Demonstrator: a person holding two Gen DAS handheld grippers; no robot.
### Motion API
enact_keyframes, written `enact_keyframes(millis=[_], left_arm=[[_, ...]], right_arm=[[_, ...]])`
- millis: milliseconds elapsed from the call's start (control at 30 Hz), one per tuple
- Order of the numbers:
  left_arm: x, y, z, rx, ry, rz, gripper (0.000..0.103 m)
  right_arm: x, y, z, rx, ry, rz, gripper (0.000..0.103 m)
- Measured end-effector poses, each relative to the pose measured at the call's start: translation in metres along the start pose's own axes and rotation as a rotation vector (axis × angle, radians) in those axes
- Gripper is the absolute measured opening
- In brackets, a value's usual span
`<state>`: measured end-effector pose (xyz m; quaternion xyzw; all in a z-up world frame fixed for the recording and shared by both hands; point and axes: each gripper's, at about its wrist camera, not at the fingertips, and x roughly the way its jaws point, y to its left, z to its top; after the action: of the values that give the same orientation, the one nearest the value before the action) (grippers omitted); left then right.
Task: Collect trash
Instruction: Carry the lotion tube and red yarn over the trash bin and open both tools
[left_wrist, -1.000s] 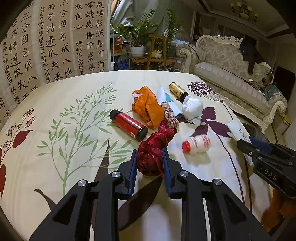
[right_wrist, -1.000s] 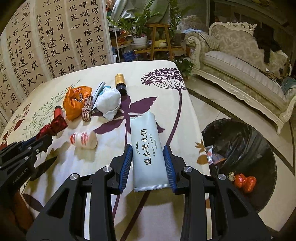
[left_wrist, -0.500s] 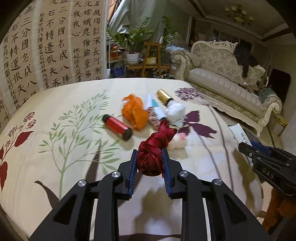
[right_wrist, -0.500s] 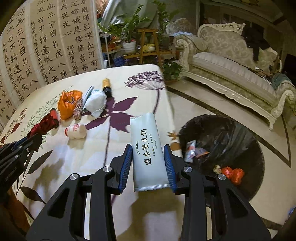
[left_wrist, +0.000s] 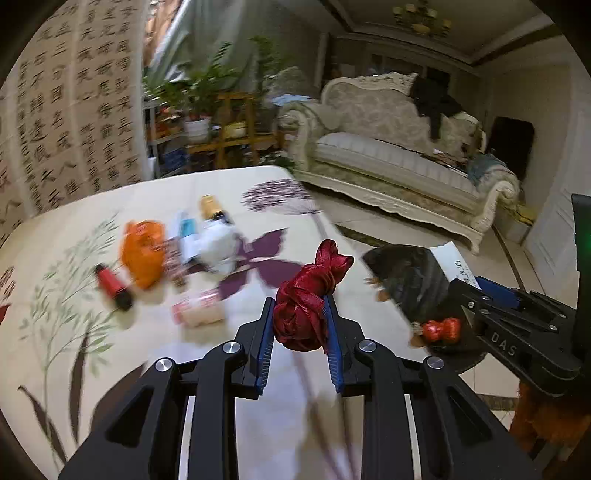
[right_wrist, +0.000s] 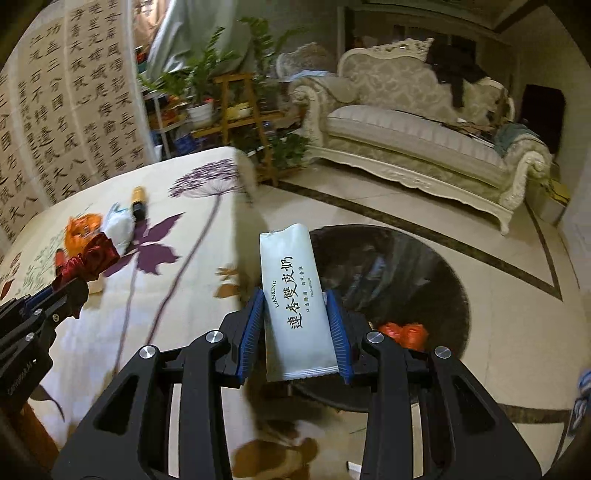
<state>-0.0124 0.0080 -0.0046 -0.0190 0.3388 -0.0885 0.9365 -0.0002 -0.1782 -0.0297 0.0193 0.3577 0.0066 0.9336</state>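
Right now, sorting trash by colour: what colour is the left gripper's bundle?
Dark red ribbon bundle; left wrist view.

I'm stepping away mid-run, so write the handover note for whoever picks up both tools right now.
Left tool: shut on the knotted dark red satin ribbon, above the floral tablecloth's edge.
Right tool: shut on the white printed snack wrapper, over the black-lined trash bin.
Done: some trash, including an orange-red wrapper, is already in the bin.
Left: drop both items in, then clear the orange plastic bag, red bottle, white crumpled wad, gold-capped bottle and small yogurt bottle.
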Motion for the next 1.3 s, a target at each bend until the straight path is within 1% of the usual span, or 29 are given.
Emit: enact_keyframes(millis=[133, 267, 400, 600, 1000, 1067, 1100, 1133, 1167, 1300], left_arm=[[0.013, -0.025, 0.009, 0.027, -0.003, -0.039, 0.026], [0.029, -0.044, 0.015, 0.041, 0.014, -0.074, 0.026], [0.044, -0.062, 0.018, 0.071, 0.026, -0.081, 0.026], [0.064, -0.078, 0.021, 0.093, 0.056, -0.077, 0.026], [0.093, -0.103, 0.029, 0.129, 0.108, -0.081, 0.027], [0.097, -0.105, 0.03, 0.136, 0.12, -0.09, 0.031], [0.099, -0.106, 0.029, 0.139, 0.127, -0.089, 0.038], [0.1, -0.106, 0.029, 0.138, 0.132, -0.087, 0.042], [0.101, -0.105, 0.029, 0.134, 0.137, -0.089, 0.048], [0.101, -0.102, 0.028, 0.114, 0.14, -0.095, 0.057]], right_arm=[[0.004, -0.019, 0.001, 0.032, -0.005, -0.035, 0.034], [0.008, -0.033, 0.002, 0.048, -0.018, -0.072, 0.034], [0.017, -0.049, 0.004, 0.076, -0.017, -0.098, 0.034], [0.027, -0.064, 0.006, 0.097, -0.015, -0.117, 0.034], [0.049, -0.085, 0.009, 0.128, 0.004, -0.117, 0.035], [0.051, -0.088, 0.01, 0.132, 0.006, -0.118, 0.036], [0.053, -0.089, 0.01, 0.136, 0.01, -0.118, 0.038], [0.054, -0.09, 0.01, 0.141, 0.01, -0.119, 0.045], [0.054, -0.091, 0.01, 0.146, 0.006, -0.122, 0.047], [0.052, -0.094, 0.01, 0.155, 0.0, -0.125, 0.047]])
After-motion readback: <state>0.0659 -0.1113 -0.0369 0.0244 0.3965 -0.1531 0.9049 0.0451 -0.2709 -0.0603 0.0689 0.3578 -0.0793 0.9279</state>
